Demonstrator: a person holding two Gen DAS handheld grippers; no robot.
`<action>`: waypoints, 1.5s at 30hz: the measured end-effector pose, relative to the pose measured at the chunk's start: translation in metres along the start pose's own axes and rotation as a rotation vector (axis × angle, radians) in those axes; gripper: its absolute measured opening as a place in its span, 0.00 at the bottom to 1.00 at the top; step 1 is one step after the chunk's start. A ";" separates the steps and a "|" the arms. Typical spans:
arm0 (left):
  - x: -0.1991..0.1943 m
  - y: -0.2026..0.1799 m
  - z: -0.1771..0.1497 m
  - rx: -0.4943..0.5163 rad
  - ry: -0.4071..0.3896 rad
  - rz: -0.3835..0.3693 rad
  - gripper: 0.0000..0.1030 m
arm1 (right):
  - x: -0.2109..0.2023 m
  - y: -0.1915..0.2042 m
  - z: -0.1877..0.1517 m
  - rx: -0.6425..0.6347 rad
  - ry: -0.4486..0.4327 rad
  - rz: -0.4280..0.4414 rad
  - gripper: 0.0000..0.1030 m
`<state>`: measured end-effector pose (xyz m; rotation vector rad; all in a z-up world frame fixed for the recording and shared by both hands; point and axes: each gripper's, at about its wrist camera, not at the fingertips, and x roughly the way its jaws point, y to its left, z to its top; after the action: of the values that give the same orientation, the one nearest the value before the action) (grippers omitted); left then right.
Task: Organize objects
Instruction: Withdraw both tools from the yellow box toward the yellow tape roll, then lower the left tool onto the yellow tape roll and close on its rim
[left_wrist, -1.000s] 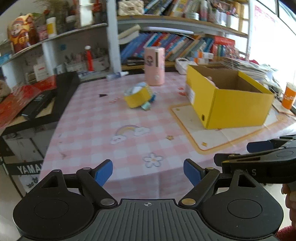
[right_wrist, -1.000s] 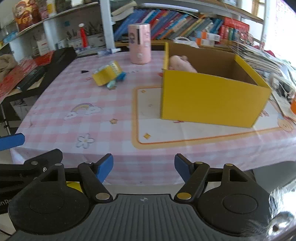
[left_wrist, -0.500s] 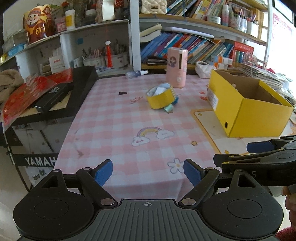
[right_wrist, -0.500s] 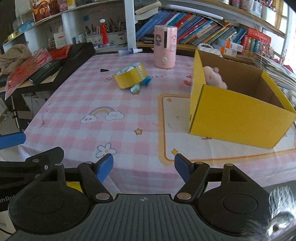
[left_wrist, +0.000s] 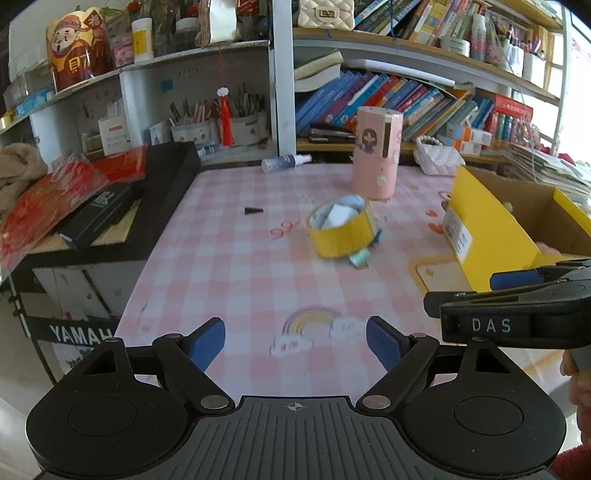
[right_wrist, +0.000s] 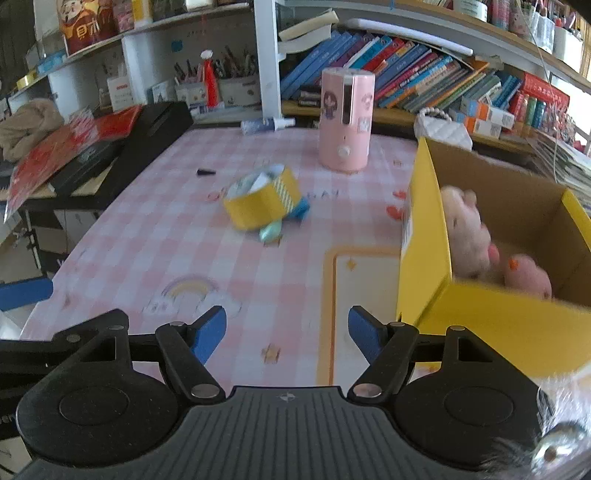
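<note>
Both wrist cameras face the table (left_wrist: 236, 266) obliquely.

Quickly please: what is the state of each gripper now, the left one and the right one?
Left gripper: open, holding nothing.
Right gripper: open, holding nothing.

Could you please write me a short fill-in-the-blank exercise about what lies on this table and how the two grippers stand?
1. The pink plush toy lies inside the ____ cardboard box.
2. The yellow tape roll lies on the ____ checked tablecloth.
3. The pink cylinder stands ____ beyond the tape roll.
4. Both the left gripper and the right gripper are ____ and hold nothing.

Missing words: yellow; pink; upright; open
</note>
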<state>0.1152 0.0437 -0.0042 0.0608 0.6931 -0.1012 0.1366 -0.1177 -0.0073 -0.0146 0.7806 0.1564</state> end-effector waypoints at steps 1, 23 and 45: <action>0.003 -0.001 0.004 -0.002 -0.002 0.002 0.83 | 0.003 -0.002 0.005 -0.001 -0.007 0.003 0.69; 0.106 -0.017 0.067 -0.062 0.070 -0.016 0.84 | 0.088 -0.047 0.091 0.010 -0.020 0.066 0.68; 0.213 -0.016 0.087 -0.250 0.224 -0.209 0.88 | 0.111 -0.058 0.119 0.042 -0.063 0.067 0.69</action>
<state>0.3316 0.0042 -0.0741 -0.2441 0.9302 -0.2092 0.3061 -0.1517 -0.0031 0.0560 0.7219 0.2036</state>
